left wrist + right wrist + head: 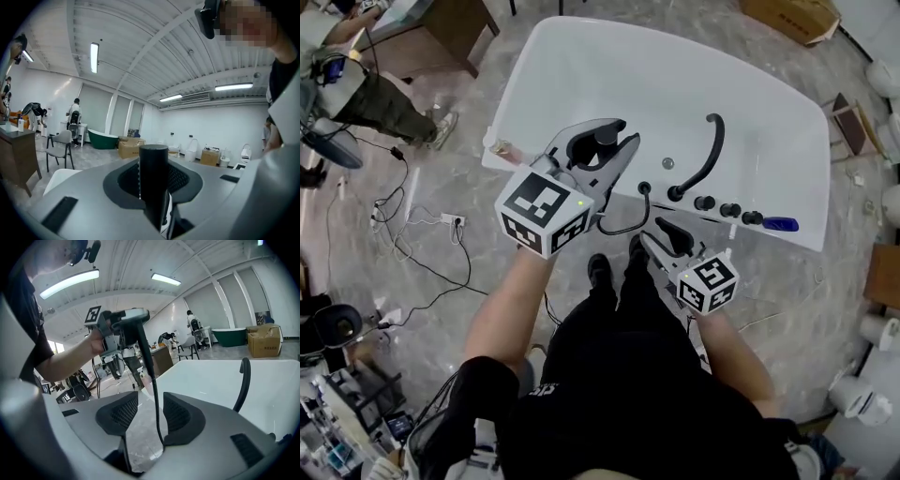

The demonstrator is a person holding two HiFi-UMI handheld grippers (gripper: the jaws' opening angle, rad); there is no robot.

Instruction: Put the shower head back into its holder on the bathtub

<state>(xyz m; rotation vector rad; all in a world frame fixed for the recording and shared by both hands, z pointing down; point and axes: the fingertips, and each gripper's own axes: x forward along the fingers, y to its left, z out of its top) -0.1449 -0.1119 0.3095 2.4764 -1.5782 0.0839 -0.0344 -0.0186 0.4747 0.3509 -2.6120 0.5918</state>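
Note:
The black shower head (607,135) stands upright between the jaws of my left gripper (600,150), held over the near rim of the white bathtub (581,84). In the left gripper view the dark cylindrical handle (153,164) fills the gap of the left gripper (154,185), pads pressed on it. Its black hose (623,228) loops down to a small black fitting (644,187) on the rim. My right gripper (661,237) hangs lower, near the rim, open. In the right gripper view the hose (156,404) passes untouched between the spread pads of the right gripper (147,413).
A curved black spout (705,150), three black knobs (728,210) and a blue object (780,224) sit on the tub's right rim. Cables and a power strip (450,221) lie on the floor at left. A person (366,94) stands far left; cardboard boxes (792,17) beyond the tub.

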